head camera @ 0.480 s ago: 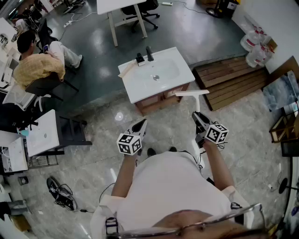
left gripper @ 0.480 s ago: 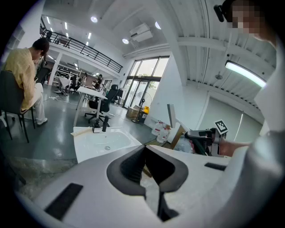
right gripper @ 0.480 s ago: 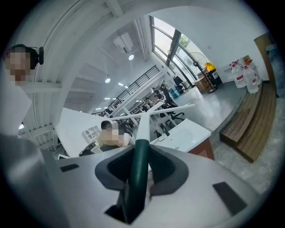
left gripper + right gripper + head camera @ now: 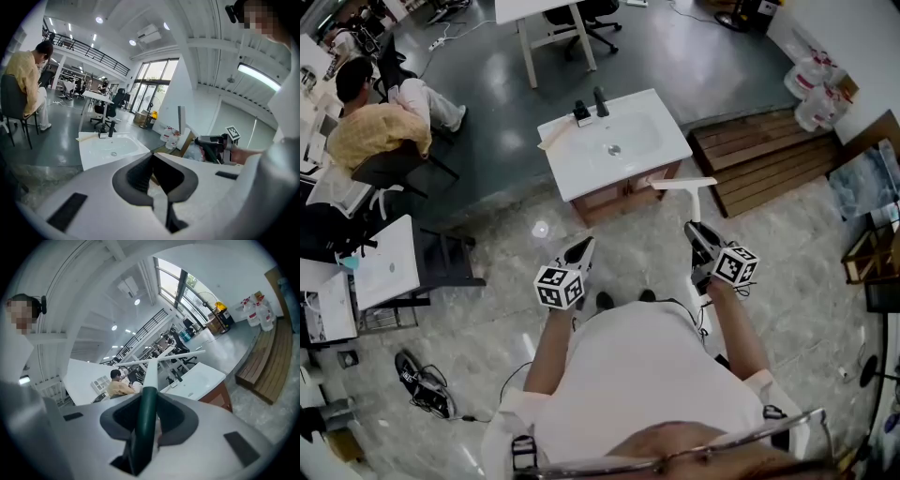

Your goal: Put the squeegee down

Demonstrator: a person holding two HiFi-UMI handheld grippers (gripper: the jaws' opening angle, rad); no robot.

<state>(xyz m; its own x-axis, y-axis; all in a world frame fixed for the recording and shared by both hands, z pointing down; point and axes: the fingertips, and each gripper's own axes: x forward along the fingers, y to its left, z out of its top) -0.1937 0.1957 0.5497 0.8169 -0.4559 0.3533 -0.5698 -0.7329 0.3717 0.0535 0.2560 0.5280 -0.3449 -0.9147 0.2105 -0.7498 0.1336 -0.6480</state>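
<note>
The squeegee [image 4: 685,187] has a white crossbar and white shaft with a dark green grip [image 4: 143,425]. My right gripper [image 4: 699,234] is shut on that green grip, and the blade is held out in front, just off the near right corner of the white sink cabinet [image 4: 581,173]. In the right gripper view the shaft runs up from between the jaws of the right gripper [image 4: 149,398] to the crossbar [image 4: 161,358]. My left gripper [image 4: 581,251] hovers over the marble floor to the left, shut and empty; its tips meet in the left gripper view [image 4: 152,157].
A black faucet [image 4: 600,103] stands at the sink's far edge. Wooden pallets [image 4: 759,159] lie to the right with white bottles [image 4: 811,89] behind them. A seated person in a yellow top [image 4: 366,131] is at far left. Small sink units [image 4: 384,267] and shoes [image 4: 422,389] sit left.
</note>
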